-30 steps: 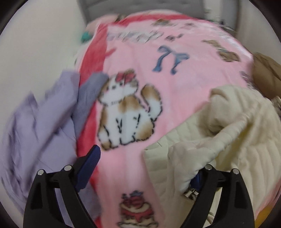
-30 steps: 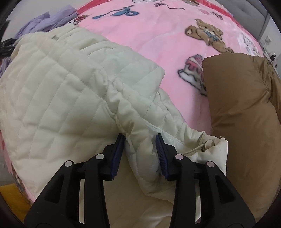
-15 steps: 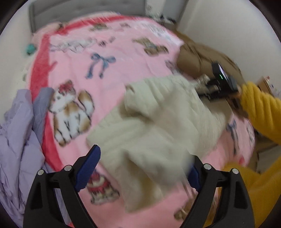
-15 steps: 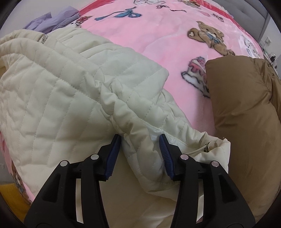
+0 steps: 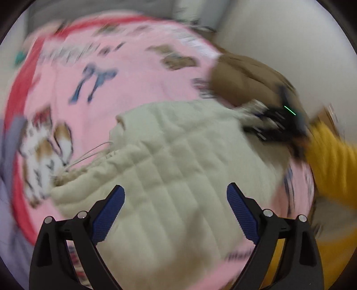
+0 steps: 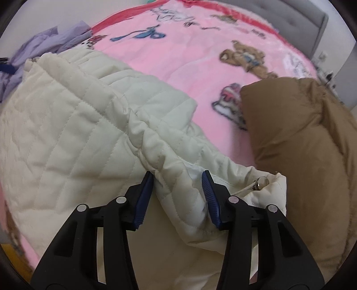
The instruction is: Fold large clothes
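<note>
A cream quilted jacket [image 5: 178, 160] lies on a pink cartoon blanket [image 5: 133, 73] on a bed. My left gripper [image 5: 176, 200] hovers open above the jacket's near part, holding nothing. My right gripper [image 6: 178, 178] has its jaws part open around a bunched fold of the jacket [image 6: 89, 125], with gaps beside the fabric. It also shows in the left wrist view [image 5: 274, 125], at the jacket's right edge. A drawstring toggle [image 6: 260, 181] lies by the right finger.
A brown puffy garment [image 6: 301, 142] lies right of the jacket. A lilac garment [image 6: 51, 42] is crumpled at the bed's left edge. A grey headboard [image 6: 290, 13] is at the far end. A yellow sleeve [image 5: 330, 165] is behind the right gripper.
The left gripper let go of the jacket and swung right, now over its body. The right gripper's jaws widened around the fold. The jacket spread flatter.
</note>
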`<state>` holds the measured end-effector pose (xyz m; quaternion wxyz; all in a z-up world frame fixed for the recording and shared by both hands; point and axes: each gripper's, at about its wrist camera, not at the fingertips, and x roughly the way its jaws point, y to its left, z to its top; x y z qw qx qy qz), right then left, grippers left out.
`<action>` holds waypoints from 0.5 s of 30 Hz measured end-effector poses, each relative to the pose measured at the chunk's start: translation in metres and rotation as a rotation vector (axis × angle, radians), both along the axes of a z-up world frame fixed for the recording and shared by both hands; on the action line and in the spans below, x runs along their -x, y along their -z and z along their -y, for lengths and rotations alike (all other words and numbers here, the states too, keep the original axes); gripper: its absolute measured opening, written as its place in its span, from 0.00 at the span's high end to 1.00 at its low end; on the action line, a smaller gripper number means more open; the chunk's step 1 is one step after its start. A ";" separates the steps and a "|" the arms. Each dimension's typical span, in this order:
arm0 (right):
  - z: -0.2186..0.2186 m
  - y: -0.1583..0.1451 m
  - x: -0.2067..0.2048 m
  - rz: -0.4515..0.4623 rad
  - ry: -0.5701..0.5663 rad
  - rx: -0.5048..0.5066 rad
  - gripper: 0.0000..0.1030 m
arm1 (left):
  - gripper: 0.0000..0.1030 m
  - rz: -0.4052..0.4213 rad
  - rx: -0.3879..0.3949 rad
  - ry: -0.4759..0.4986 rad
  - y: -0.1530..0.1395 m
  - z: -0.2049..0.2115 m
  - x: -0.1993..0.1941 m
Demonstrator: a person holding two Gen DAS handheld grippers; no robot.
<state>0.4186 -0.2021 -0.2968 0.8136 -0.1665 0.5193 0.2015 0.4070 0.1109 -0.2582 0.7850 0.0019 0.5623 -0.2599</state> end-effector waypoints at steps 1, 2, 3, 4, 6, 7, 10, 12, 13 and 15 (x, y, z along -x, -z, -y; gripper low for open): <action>-0.001 0.000 0.002 0.022 -0.001 0.016 0.59 | 0.15 -0.005 -0.033 -0.035 0.012 0.002 -0.012; -0.002 0.000 0.003 0.035 -0.004 0.031 0.59 | 0.17 0.008 -0.068 -0.063 0.021 0.005 -0.022; -0.003 0.002 0.002 0.038 -0.003 0.042 0.59 | 0.17 0.005 -0.082 -0.072 0.027 0.007 -0.027; -0.002 0.005 0.000 0.036 0.005 0.044 0.58 | 0.17 -0.002 -0.088 -0.094 0.034 0.009 -0.031; 0.001 0.011 -0.007 0.020 0.029 0.036 0.54 | 0.17 -0.015 -0.108 -0.126 0.046 0.011 -0.038; 0.003 0.015 -0.010 0.010 0.037 0.027 0.50 | 0.16 -0.011 -0.119 -0.129 0.050 0.012 -0.039; 0.007 0.024 -0.016 -0.010 0.041 0.011 0.45 | 0.16 -0.013 -0.124 -0.133 0.059 0.014 -0.039; 0.007 0.028 -0.017 -0.016 0.039 0.005 0.44 | 0.15 -0.020 -0.115 -0.135 0.065 0.011 -0.040; 0.005 0.029 -0.017 -0.013 0.035 0.010 0.43 | 0.15 -0.021 -0.114 -0.132 0.069 0.010 -0.041; 0.003 0.033 -0.017 -0.005 0.029 0.022 0.40 | 0.15 -0.026 -0.121 -0.127 0.076 0.011 -0.040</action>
